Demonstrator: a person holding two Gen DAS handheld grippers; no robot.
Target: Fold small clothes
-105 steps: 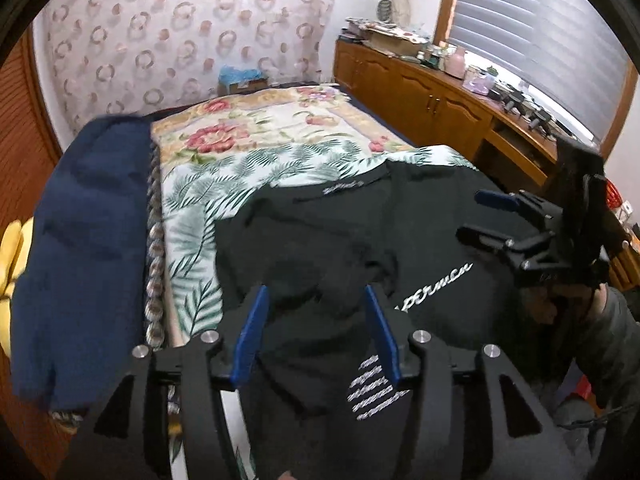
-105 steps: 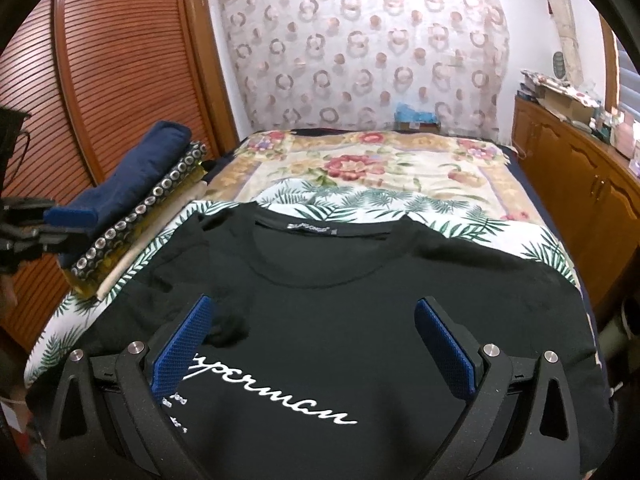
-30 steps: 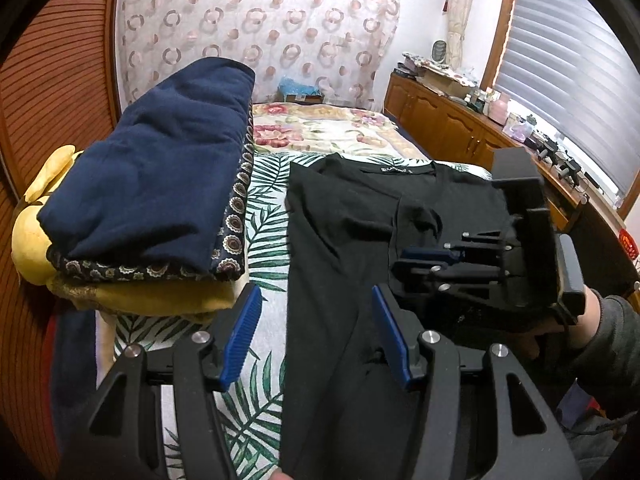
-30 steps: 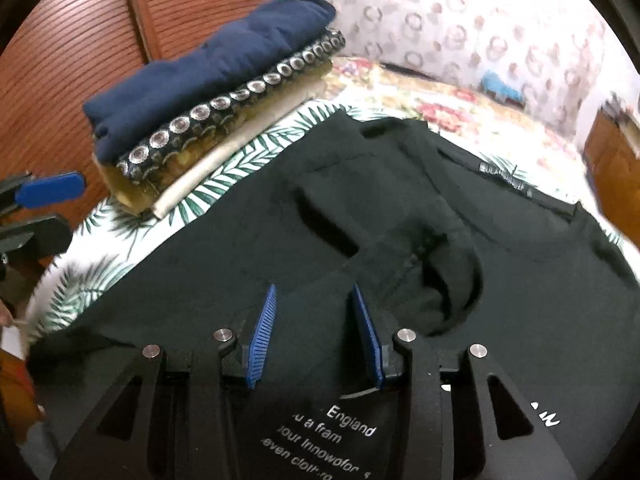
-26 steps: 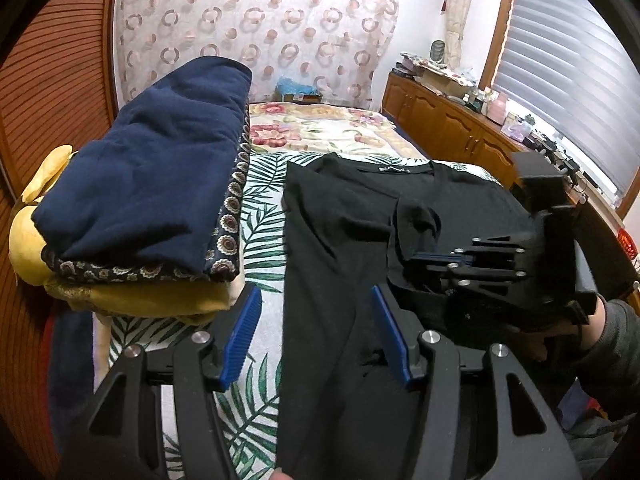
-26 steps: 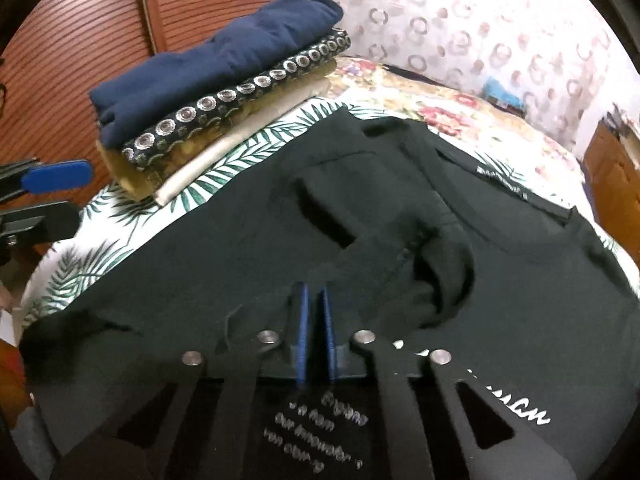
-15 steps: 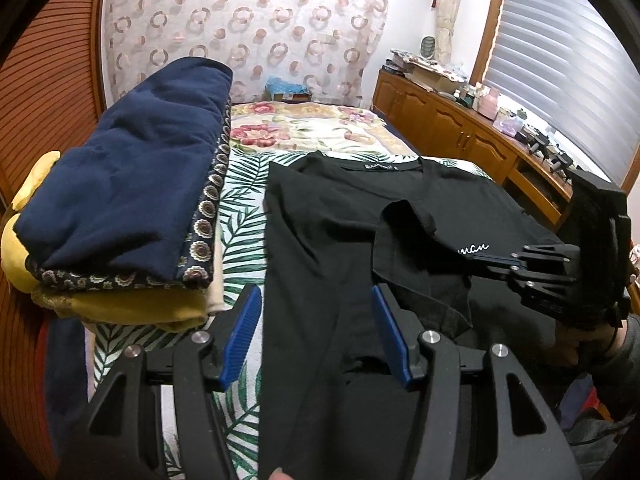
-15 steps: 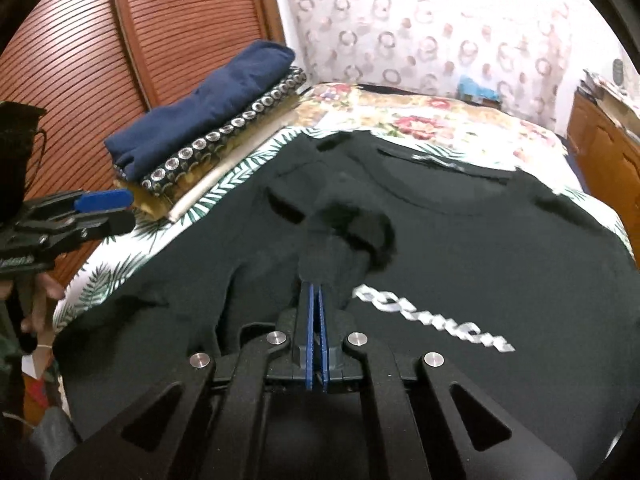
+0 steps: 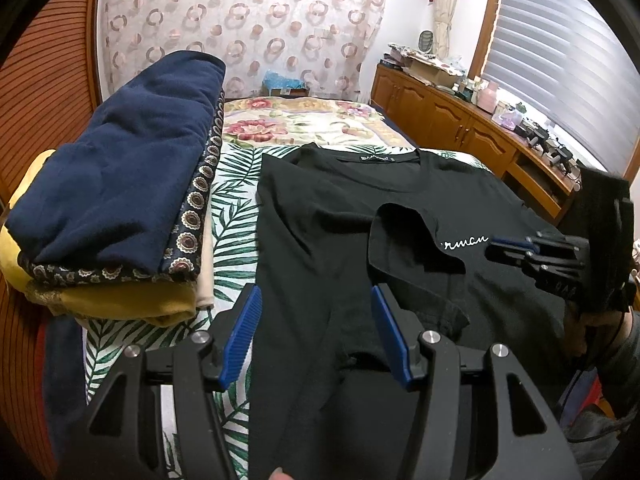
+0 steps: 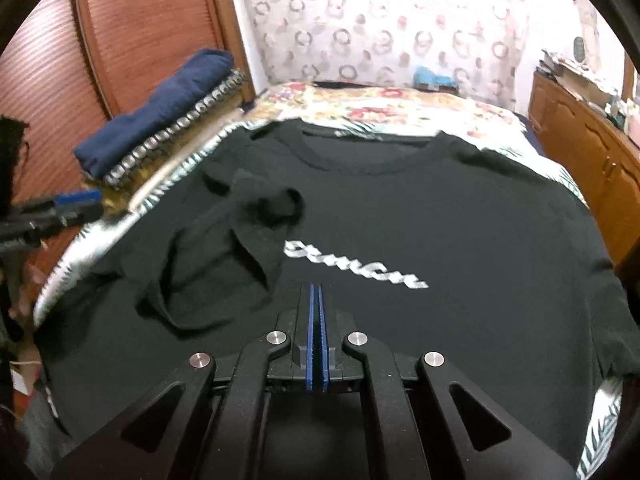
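Observation:
A black T-shirt [image 9: 328, 216] with white script lettering lies spread on the bed, and it also shows in the right wrist view [image 10: 460, 216]. Its left sleeve [image 10: 224, 256] is folded inward over the chest. My left gripper [image 9: 316, 332] is open and empty, over the shirt's left edge. My right gripper [image 10: 314, 292] is shut with the pads pressed together and nothing visible between them, above the shirt near the lettering. It also shows in the left wrist view [image 9: 508, 246] at the right. The left gripper shows at the left edge of the right wrist view [image 10: 76, 200].
A stack of folded clothes [image 9: 120, 200], navy on top and yellow below, sits on the bed's left side. A wooden sliding door [image 10: 152, 32] stands behind it. A low wooden cabinet [image 9: 460, 128] with clutter runs along the right wall under the window blinds.
My right gripper closed, pulled back to the right across the shirt, and the folded sleeve now lies free of it. My left gripper stayed open and shifted slightly.

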